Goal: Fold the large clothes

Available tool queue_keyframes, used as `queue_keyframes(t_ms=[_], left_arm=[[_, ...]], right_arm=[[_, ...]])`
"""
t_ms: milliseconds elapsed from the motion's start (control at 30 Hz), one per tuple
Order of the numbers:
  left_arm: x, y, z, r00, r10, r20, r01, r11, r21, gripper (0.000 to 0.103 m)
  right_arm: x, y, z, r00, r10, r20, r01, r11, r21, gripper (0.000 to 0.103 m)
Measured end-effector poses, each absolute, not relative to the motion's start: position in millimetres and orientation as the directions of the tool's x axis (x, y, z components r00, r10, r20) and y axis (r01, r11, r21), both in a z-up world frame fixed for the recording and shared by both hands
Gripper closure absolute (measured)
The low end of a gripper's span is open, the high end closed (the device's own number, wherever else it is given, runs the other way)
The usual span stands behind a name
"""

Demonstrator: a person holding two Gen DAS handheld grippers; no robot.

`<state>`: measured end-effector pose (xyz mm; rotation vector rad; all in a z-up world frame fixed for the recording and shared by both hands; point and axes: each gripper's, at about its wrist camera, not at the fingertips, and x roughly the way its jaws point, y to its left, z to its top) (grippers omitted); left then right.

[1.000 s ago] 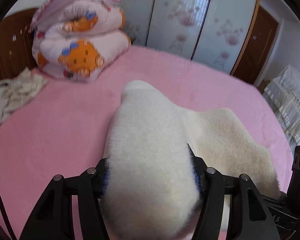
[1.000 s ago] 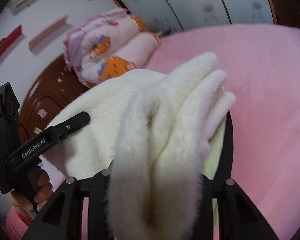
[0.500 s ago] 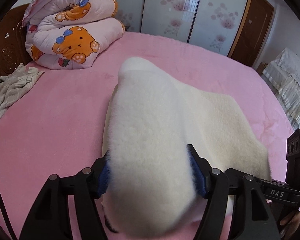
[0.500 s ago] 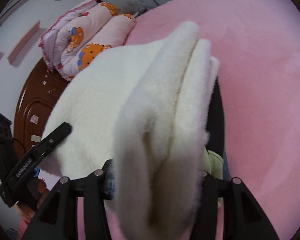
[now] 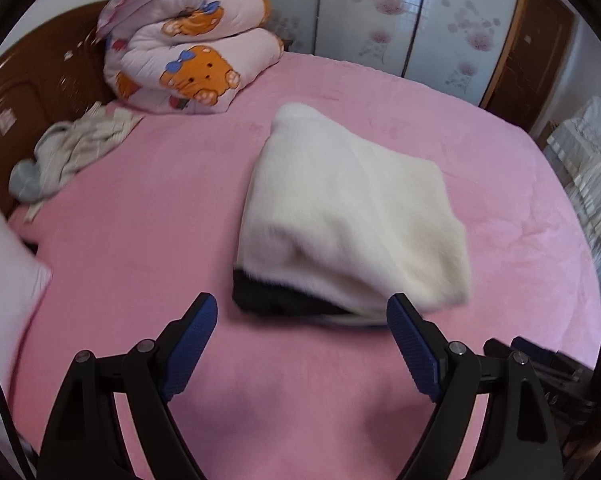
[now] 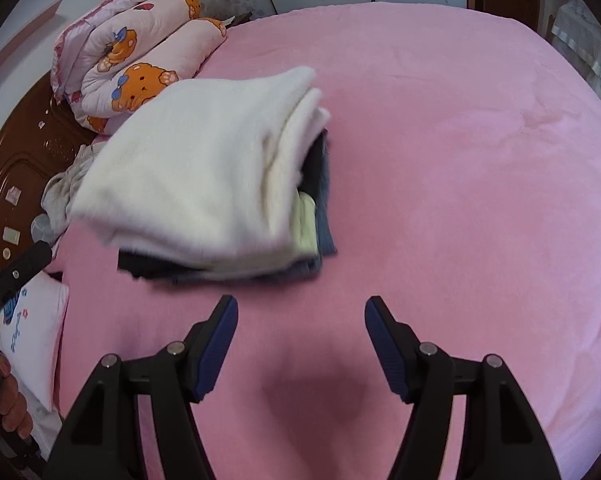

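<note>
A folded white fleece garment (image 5: 348,216) lies on the pink bed (image 5: 140,208), on top of darker folded clothes whose dark edge (image 5: 276,304) shows beneath it. In the right wrist view the same white garment (image 6: 204,168) tops a stack with pale green and blue-grey layers (image 6: 312,224). My left gripper (image 5: 302,310) is open and empty, just short of the stack's near edge. My right gripper (image 6: 300,310) is open and empty, a little back from the stack.
A rolled pink quilt with orange bears (image 5: 188,52) sits by the wooden headboard (image 5: 24,92). A crumpled grey-white garment (image 5: 68,152) lies at the left. A white pillow (image 5: 4,276) is at the near left. Wardrobe doors (image 5: 400,12) stand behind the bed.
Both grippers have let go of the white fleece garment and opened. It now rests on the stack, and both grippers have pulled back from it.
</note>
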<state>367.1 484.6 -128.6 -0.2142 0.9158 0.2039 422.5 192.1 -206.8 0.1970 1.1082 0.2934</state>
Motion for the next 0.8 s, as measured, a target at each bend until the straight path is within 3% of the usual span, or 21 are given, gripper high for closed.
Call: queue_keyframes(t_ms=[200,500,800], left_arm=[[283.3,429.8,-113.2,0.567,0.052,-0.822,-0.273,0.953,-0.128,0.017],[185.5,323.9,-82.2,0.56,0.033,-0.828,-0.192,0.977,-0.091,0.017],[117.4,219.8,-52.1,0.575,0.058,-0.816,-0.2,0.977,-0.072,0.017]], right_arm=[[332.4,148.1,-189.8,0.401,0.283,-0.871,-0.096,0.959,0.267,0.031],[216.9,54.3,-181.7,0.354,0.25,-0.901,0.0,0.963,0.268,0.03],[135.1,-42.7,-160.1,0.372,0.232,-0.899,-0.051,0.972,0.23,0.03]])
